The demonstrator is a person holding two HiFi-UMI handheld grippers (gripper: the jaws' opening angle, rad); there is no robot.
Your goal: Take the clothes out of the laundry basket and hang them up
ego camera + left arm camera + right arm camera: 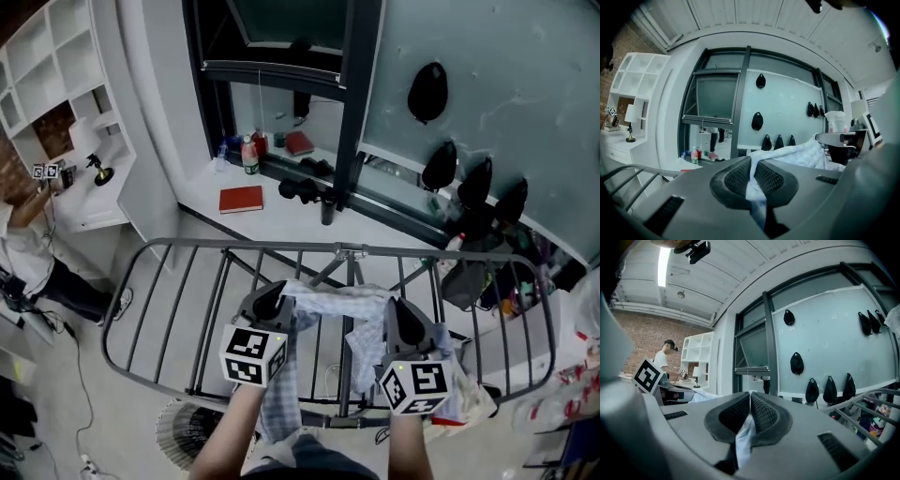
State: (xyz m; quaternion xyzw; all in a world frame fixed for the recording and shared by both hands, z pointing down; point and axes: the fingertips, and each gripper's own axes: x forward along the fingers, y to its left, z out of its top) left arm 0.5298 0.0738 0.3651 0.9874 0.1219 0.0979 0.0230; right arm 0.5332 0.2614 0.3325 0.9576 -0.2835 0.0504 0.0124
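Above the drying rack (169, 246), the left gripper (270, 300) and right gripper (405, 323) each have fingers clamped on the pale garment (337, 302). It is best kept taut and level, with both ends lowered together onto the bars (217, 309). Its long axis runs side to side between the grippers, across the bars.

A pale blue-white garment (342, 302) stretches above the grey drying rack (281, 247).
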